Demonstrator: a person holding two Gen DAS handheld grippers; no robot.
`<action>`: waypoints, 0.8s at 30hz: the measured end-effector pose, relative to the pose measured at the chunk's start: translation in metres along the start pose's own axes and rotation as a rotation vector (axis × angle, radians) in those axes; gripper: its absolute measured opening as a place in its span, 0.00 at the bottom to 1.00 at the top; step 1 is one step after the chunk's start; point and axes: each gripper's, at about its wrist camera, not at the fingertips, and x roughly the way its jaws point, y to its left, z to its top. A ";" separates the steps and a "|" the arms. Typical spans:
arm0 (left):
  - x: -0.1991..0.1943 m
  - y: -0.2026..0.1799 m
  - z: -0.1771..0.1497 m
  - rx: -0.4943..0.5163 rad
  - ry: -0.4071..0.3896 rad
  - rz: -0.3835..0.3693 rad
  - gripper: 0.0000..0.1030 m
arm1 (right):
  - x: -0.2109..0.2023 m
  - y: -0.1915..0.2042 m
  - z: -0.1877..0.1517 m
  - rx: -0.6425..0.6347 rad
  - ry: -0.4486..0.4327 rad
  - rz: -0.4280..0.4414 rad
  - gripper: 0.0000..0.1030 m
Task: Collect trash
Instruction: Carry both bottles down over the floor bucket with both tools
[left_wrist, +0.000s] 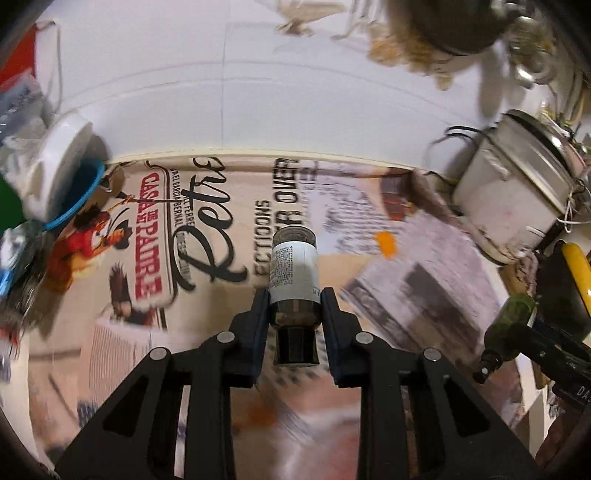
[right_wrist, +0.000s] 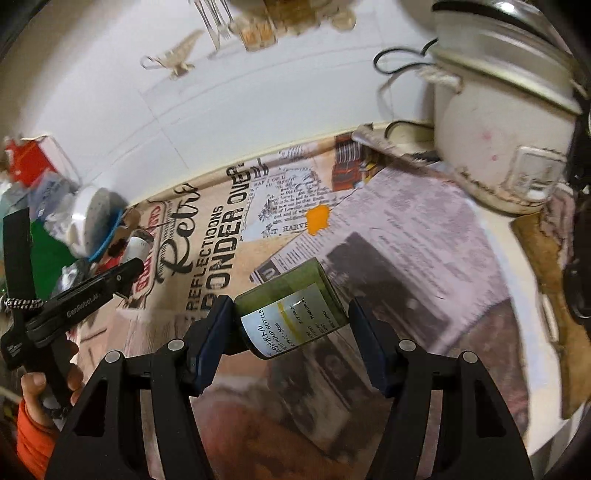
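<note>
Printed newspaper-style covering (left_wrist: 207, 221) spreads across the counter below white tiled wall (left_wrist: 221, 74).

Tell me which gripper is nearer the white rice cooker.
Right. The right gripper, holding a green bottle, sits just below-left of the rice cooker; the left gripper is further left.

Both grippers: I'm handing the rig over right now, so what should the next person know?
Left gripper: shut on a small dark bottle with a white label, cap toward the camera, held above the table.
Right gripper: shut on a green bottle, tilted between the pads.
Trash pile with a white tub lies at the table's left end, near the wall.
Done: both bottles picked up.
Left: drop both wherever trash goes; no bin is clearly visible. The cooker probably stays.
</note>
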 end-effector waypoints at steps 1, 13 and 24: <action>-0.013 -0.012 -0.009 -0.002 -0.015 0.013 0.26 | -0.008 -0.004 -0.003 -0.008 -0.005 0.007 0.59; -0.130 -0.104 -0.099 -0.024 -0.083 0.008 0.26 | -0.115 -0.025 -0.056 -0.093 -0.055 0.057 0.59; -0.176 -0.103 -0.189 0.040 -0.034 -0.039 0.26 | -0.159 -0.007 -0.136 -0.012 -0.072 0.020 0.59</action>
